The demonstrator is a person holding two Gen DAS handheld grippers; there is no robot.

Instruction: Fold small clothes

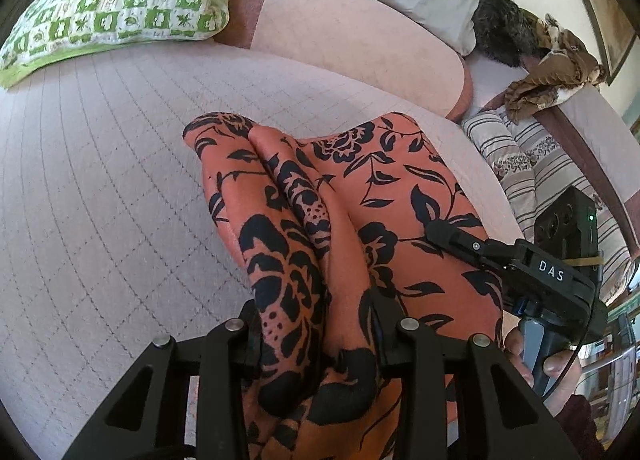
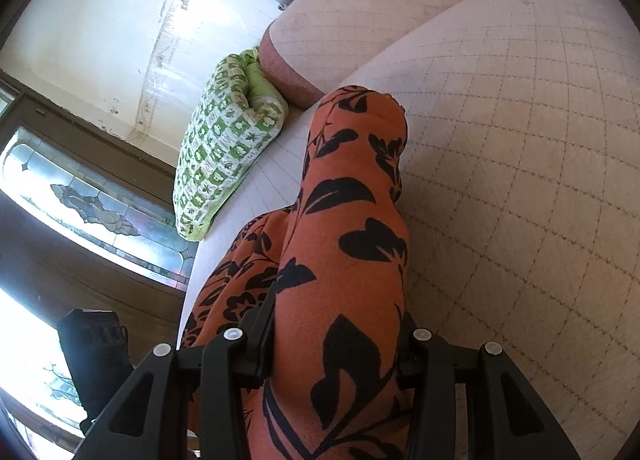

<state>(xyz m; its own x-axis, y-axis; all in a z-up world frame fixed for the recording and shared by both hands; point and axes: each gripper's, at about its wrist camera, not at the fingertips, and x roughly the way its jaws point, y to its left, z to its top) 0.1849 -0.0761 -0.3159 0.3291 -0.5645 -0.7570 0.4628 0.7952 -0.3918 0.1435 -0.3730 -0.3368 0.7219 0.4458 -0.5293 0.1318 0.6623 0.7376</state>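
An orange garment with a black floral print [image 1: 360, 196] lies bunched on the quilted pale bed cover [image 1: 104, 196]. My left gripper [image 1: 316, 324] is shut on a thick fold of it, and the cloth drapes over and between the fingers. My right gripper [image 1: 440, 232] shows at the right of the left wrist view, resting on the same garment. In the right wrist view the garment [image 2: 352, 228] runs up between the fingers, and the right gripper [image 2: 340, 344] is shut on it. Both pairs of fingertips are hidden by cloth.
A green and white patterned pillow [image 1: 120, 8] lies at the far left of the bed and shows in the right wrist view [image 2: 220, 156]. A pink bolster [image 1: 360, 44], a striped cushion [image 1: 552, 180] and a brown blanket [image 1: 552, 72] lie at the right. A window [image 2: 80, 196] is at the left.
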